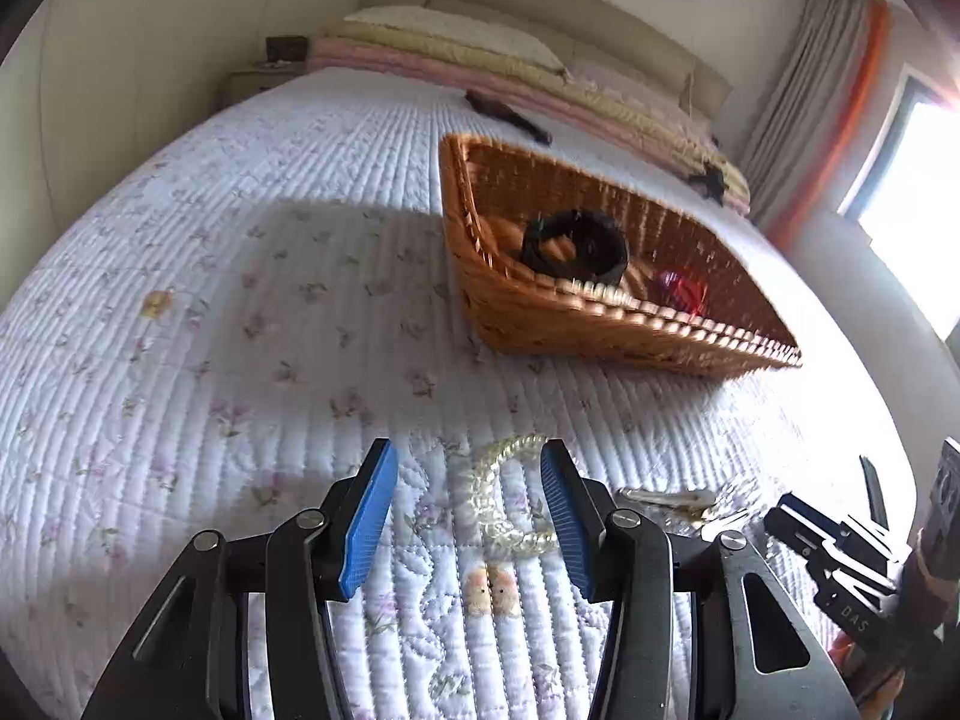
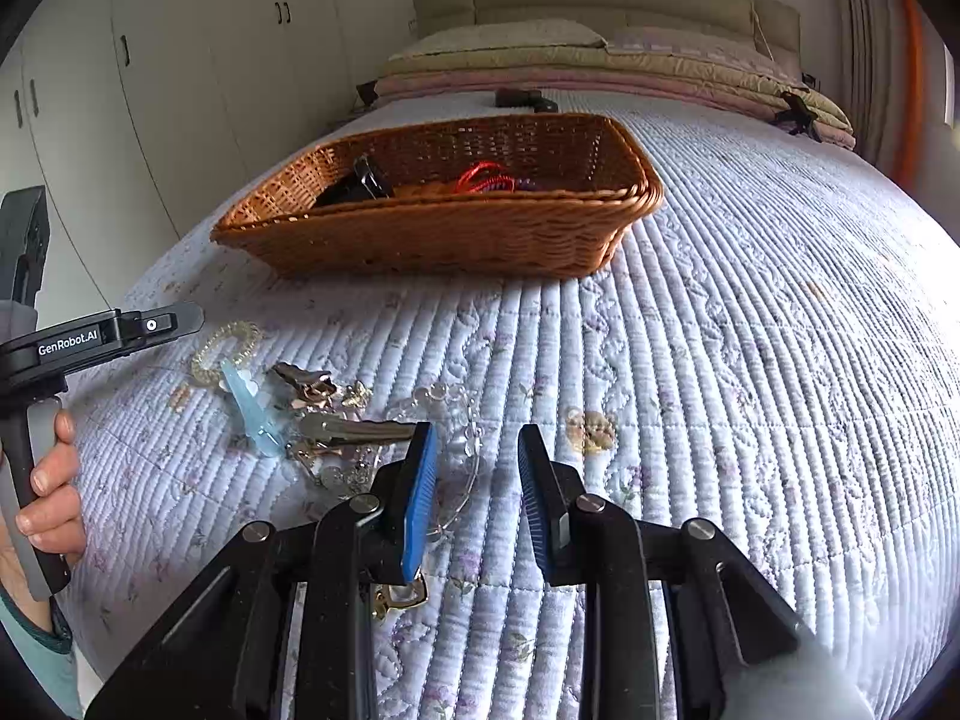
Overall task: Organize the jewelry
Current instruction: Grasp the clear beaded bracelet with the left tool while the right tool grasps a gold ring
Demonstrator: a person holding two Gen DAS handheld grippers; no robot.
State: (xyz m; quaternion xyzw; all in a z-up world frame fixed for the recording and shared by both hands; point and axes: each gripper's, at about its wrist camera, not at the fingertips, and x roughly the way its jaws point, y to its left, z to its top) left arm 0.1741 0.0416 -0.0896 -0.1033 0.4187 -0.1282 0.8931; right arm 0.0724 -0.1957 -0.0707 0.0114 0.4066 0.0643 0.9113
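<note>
A wicker basket (image 1: pixel 636 324) (image 2: pixel 438 234) stands on the bed and holds a black ring-shaped band (image 1: pixel 573 246) and red cord jewelry (image 2: pixel 483 177). My left gripper (image 1: pixel 468 462) is open just above the quilt, its blue pads either side of a clear-gold spiral hair tie (image 1: pixel 498 480), not touching it. In the right wrist view that hair tie (image 2: pixel 225 348) lies beside a light blue clip (image 2: pixel 252 408), metal clips (image 2: pixel 348 429) and a clear bead bracelet (image 2: pixel 453 414). My right gripper (image 2: pixel 477 444) is open and empty, just right of the pile.
The quilted bedspread (image 2: pixel 720 390) covers the bed. Folded blankets and pillows (image 2: pixel 600 66) lie at the headboard. Small dark objects (image 2: pixel 522 97) lie behind the basket. Wardrobes (image 2: pixel 150 90) stand left, a curtained window (image 1: pixel 900 192) right.
</note>
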